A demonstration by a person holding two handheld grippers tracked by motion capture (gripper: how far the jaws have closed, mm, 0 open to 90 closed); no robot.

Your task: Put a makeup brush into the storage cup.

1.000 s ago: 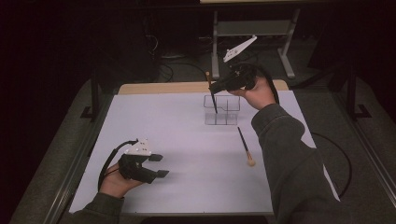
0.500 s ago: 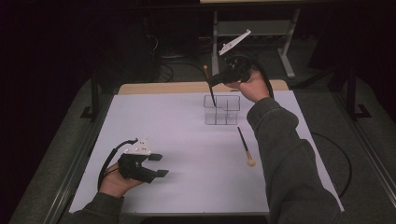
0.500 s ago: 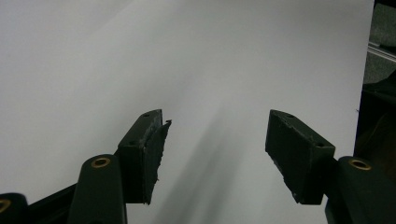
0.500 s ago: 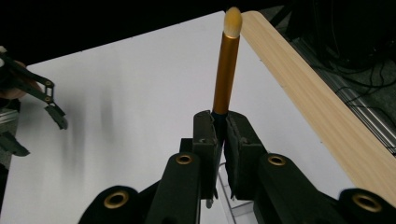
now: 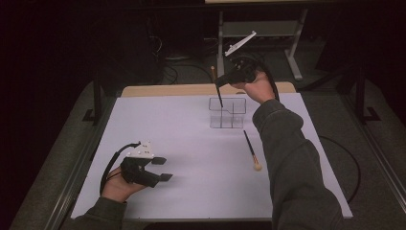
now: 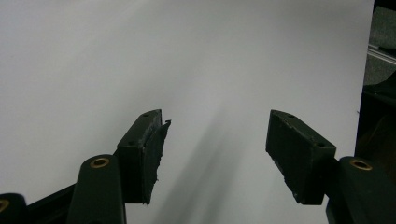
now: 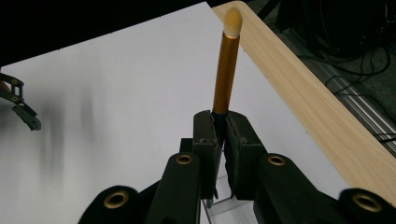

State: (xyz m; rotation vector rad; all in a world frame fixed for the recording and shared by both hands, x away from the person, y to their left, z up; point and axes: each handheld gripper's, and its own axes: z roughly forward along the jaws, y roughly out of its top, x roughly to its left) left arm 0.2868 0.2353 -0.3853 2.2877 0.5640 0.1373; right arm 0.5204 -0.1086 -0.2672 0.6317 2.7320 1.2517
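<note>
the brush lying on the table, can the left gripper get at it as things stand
Probably yes. The left gripper is open and holds nothing, and bare table lies between it and the loose brush. The right forearm beside the brush may crowd it.

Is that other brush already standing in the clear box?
No, the second brush lies flat on the table, beside the box.

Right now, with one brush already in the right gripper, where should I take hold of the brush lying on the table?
Grip the loose brush at mid-handle, on the thin dark shaft, coming straight down from above. It lies flat on the white table, pale tip nearest you, beside the clear organizer, so set the fingers across the shaft. The open left gripper is free.
</note>
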